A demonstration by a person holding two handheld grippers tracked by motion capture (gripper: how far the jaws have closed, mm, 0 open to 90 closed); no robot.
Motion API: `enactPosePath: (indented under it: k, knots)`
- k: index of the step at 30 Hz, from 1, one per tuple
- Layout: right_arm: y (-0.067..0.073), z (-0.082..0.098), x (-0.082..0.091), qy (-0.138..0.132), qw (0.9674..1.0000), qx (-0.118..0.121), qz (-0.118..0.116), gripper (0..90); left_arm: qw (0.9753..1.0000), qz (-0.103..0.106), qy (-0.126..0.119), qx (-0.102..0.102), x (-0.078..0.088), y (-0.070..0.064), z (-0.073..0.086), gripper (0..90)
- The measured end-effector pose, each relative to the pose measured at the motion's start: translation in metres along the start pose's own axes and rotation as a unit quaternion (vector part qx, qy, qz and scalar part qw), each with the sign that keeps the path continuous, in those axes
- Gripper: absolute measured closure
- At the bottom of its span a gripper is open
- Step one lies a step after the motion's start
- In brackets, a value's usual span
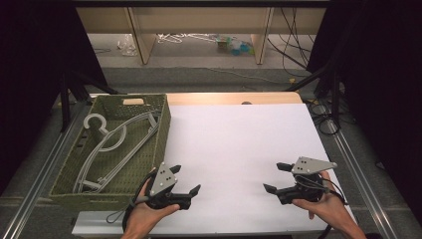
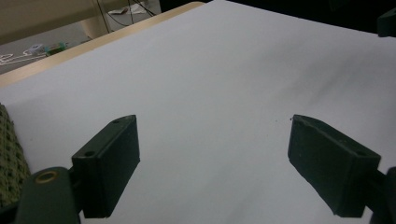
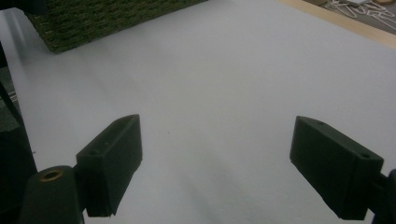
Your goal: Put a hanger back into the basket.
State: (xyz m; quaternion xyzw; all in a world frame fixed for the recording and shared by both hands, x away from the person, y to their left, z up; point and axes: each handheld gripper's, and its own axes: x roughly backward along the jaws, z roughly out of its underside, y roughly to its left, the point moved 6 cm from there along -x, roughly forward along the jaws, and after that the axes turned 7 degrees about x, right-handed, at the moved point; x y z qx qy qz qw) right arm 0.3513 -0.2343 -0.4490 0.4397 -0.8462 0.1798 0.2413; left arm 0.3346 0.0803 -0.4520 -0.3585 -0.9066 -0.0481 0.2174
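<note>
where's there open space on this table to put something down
The white tabletop is bare between the green basket and its right edge, ahead of the left gripper and right gripper. The basket is crowded with hangers.

Lab: black curtains (image 1: pixel 30 74), floor cables (image 1: pixel 293 45), rails (image 1: pixel 40 174).

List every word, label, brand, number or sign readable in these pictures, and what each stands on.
None: no readable text in these pictures.
The woven green basket, the pale grey plastic hangers in it, the white table sheet, the left gripper and the right gripper bear no lettering.
The clutter on the far floor is too small to read.
</note>
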Motion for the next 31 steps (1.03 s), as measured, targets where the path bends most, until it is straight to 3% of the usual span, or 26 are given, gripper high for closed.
enactPosePath:
  k: [2, 7, 30, 31]
  knots:
    - [0.004, 0.001, 0.001, -0.003, 1.0, -0.003, 0.001, 17.6, 0.9998, 0.001, 0.0, 0.018, 0.002, 0.001, 0.008, 16.6]
    - [0.007, 0.006, 0.005, -0.005, 1.0, -0.005, 0.003, 17.6, 0.9997, -0.004, -0.013, 0.02, 0.007, 0.004, 0.008, 16.7]
    - [0.007, 0.011, 0.002, -0.007, 0.9998, -0.016, 0.002, 17.6, 0.9996, 0.002, -0.017, 0.022, 0.007, 0.005, 0.006, 16.7]
    - [0.007, 0.011, 0.002, -0.007, 0.9998, -0.016, 0.002, 17.5, 0.9994, 0.008, -0.019, 0.028, 0.007, 0.004, 0.006, 16.7]
